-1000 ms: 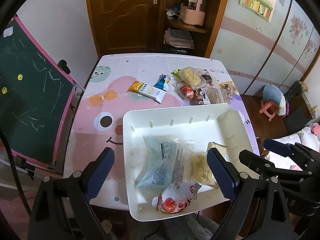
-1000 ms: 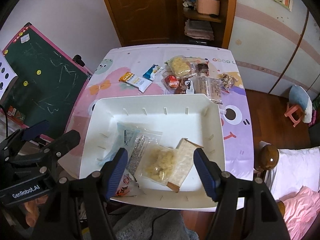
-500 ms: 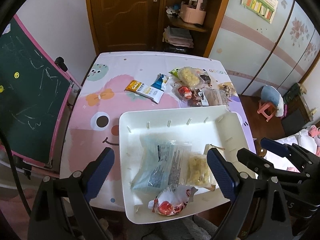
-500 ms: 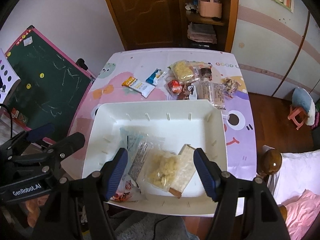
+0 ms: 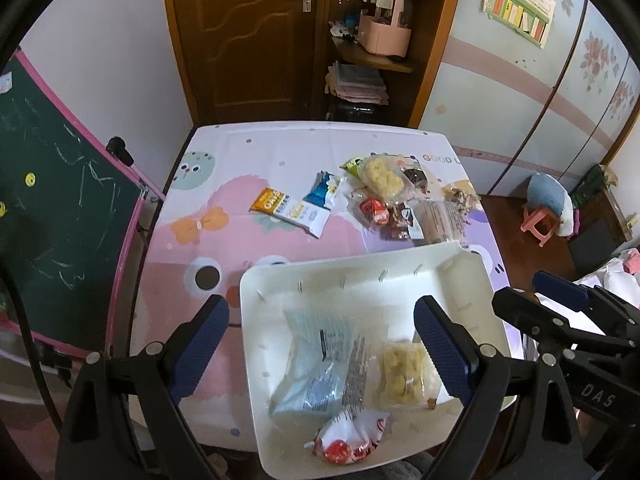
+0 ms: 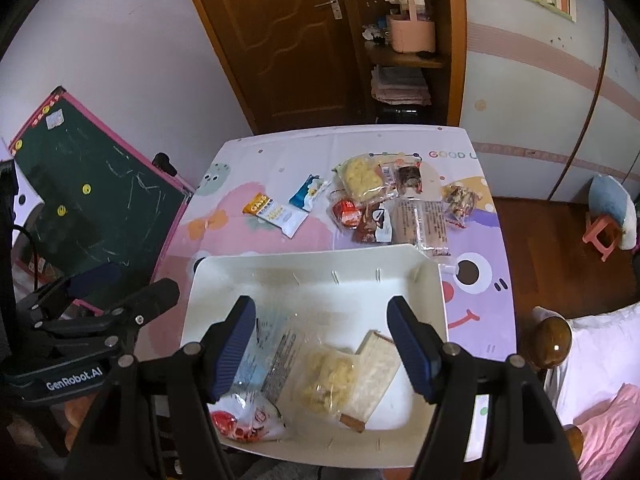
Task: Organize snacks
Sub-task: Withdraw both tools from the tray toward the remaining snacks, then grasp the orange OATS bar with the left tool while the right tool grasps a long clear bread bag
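White tray (image 5: 320,280) at near edge of table (image 5: 280,148), holding pale blue packet (image 5: 316,364), yellow snack bag (image 5: 404,372), red-white packet (image 5: 348,436); left gripper (image 5: 320,344) above tray, jaws spread wide, nothing between; right gripper (image 6: 322,344) likewise released, empty, over tray; loose snacks beyond tray on cartoon cloth: orange-white bar (image 5: 290,210), blue packet (image 5: 324,192), cluster of wrappers (image 5: 400,200) near far right corner of tray.
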